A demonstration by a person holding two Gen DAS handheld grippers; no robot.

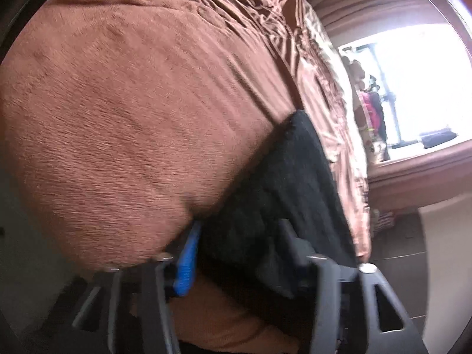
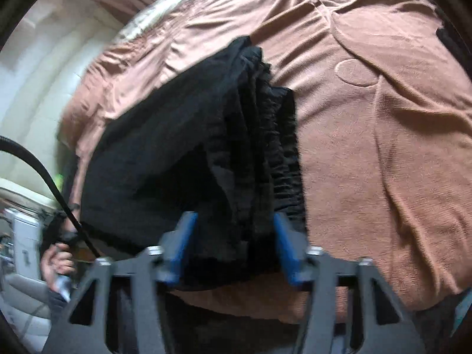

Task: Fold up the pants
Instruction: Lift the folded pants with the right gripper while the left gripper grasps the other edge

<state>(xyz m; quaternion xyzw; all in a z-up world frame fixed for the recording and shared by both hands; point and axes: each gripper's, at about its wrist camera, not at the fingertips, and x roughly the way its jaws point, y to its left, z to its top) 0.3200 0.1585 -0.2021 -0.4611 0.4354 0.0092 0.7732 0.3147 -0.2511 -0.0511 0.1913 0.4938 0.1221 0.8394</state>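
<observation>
Both grippers, left gripper (image 1: 239, 244) and right gripper (image 2: 234, 244), pinch the black pants (image 2: 183, 153) on the brown blanket (image 2: 383, 147); pants look bunched double; final folds seemingly remain.

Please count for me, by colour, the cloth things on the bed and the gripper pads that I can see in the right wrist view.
Black: 1, the pants
Brown: 1, the blanket
Blue: 2, the pads of the right gripper, with the pants between them
Total: 4
</observation>
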